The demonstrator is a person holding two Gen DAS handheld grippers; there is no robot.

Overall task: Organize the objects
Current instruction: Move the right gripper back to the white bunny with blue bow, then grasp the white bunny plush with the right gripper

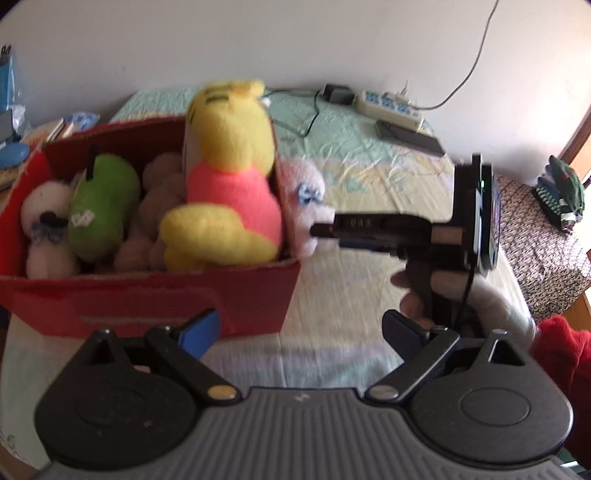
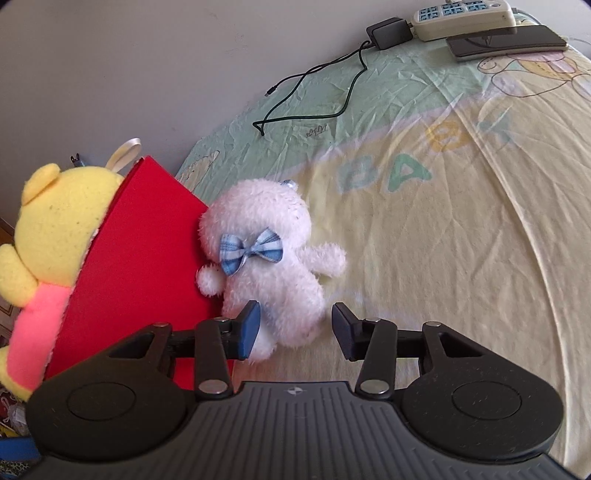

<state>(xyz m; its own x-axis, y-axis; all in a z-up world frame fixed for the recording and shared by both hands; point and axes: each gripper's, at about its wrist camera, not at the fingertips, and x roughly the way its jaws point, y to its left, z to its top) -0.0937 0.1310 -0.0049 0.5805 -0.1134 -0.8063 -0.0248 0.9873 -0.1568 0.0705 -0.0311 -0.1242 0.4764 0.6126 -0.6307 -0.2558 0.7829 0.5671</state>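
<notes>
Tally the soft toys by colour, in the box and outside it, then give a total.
Yellow with pink shirt, in the red box: 1
Green, in box: 1
Brown, in box: 1
White, in box: 1
White with blue bow, outside against the box: 1
Total: 5

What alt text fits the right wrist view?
The open right claw straddles the lower body of a white plush bear with a blue plaid bow, lying on a pastel bedsheet against a red box. A yellow plush bear in pink sits in the box; a power strip lies beyond.
</notes>
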